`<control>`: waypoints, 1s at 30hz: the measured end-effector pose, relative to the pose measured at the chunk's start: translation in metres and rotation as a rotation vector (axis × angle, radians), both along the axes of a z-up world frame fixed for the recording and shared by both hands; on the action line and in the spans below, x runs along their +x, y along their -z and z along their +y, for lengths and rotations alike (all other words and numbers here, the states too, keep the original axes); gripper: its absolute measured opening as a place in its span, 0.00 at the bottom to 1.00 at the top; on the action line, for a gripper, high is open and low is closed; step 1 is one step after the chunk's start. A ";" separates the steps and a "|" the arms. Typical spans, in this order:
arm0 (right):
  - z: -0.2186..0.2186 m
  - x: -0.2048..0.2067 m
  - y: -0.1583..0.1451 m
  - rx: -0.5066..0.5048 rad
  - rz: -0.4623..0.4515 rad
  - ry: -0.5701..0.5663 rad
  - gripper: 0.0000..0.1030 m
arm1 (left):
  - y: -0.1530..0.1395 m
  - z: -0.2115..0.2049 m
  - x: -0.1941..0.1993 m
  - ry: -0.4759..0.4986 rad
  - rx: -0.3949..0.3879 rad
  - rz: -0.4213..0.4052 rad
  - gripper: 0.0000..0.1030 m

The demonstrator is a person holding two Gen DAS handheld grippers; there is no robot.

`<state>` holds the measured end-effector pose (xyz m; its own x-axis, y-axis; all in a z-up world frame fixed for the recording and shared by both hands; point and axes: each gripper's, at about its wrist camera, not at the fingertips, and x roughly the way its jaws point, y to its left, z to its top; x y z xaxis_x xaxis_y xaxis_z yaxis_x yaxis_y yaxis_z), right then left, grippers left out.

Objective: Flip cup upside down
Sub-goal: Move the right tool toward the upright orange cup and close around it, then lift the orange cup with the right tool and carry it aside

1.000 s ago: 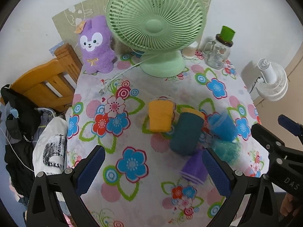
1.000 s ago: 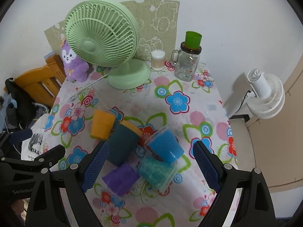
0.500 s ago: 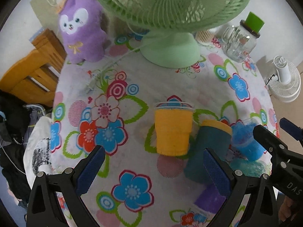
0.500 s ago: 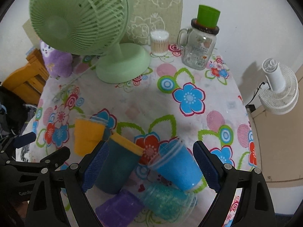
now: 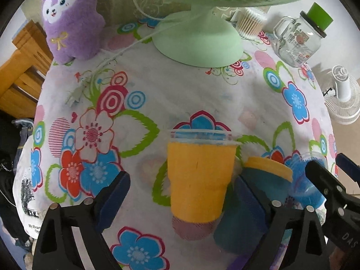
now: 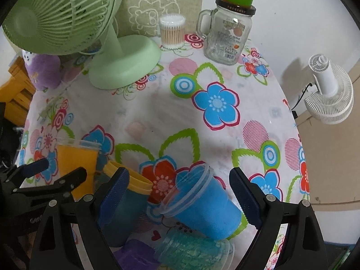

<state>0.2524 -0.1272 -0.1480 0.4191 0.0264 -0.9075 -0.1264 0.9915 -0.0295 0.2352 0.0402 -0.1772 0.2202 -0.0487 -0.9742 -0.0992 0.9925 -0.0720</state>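
Note:
Several plastic cups lie on their sides on the flowered tablecloth (image 5: 180, 85). A yellow cup (image 5: 198, 180) lies with its clear rim pointing away, between the open jaws of my left gripper (image 5: 182, 193). A dark teal cup (image 5: 254, 204) with a yellow rim lies right beside it. My right gripper (image 6: 180, 200) is open around a blue cup (image 6: 207, 207) that lies tilted, rim to the left. A green glittery cup (image 6: 193, 249) and a purple cup (image 6: 135, 256) lie below it. The yellow cup (image 6: 76, 166) and my left gripper (image 6: 56, 180) show at the left of the right wrist view.
A green desk fan (image 6: 121, 63) stands at the back, with a purple plush toy (image 5: 69, 20) to its left. A glass jar with a green lid (image 6: 229, 29) and a cotton swab tub (image 6: 172, 31) stand at the back right. A wooden chair (image 5: 20, 67) and a white floor fan (image 6: 328, 94) stand beside the table.
Both grippers have moved forward and down towards the cups. The yellow cup now lies between my left jaws and the blue cup between my right jaws.

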 end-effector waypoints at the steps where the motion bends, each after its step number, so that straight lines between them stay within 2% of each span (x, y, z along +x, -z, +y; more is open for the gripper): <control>1: 0.000 0.001 0.001 -0.006 0.000 -0.001 0.89 | 0.002 0.000 0.001 0.001 -0.001 -0.001 0.88; 8: 0.007 0.001 0.010 -0.028 0.009 -0.005 0.89 | 0.014 -0.002 0.007 0.005 0.036 -0.016 0.63; 13: 0.012 -0.003 0.009 -0.031 0.007 -0.019 0.89 | 0.009 0.001 0.002 0.013 0.022 -0.041 0.62; 21: 0.017 -0.019 -0.008 -0.009 -0.014 -0.033 0.89 | -0.014 0.015 -0.019 -0.012 0.025 -0.073 0.62; 30: 0.017 -0.054 -0.033 0.018 -0.048 -0.086 0.89 | -0.049 0.022 -0.065 -0.069 0.020 -0.102 0.62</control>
<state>0.1985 -0.1099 -0.1149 0.4580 0.0798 -0.8854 -0.2096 0.9776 -0.0203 0.1705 0.0622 -0.1284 0.3203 -0.0110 -0.9473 -0.1600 0.9849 -0.0655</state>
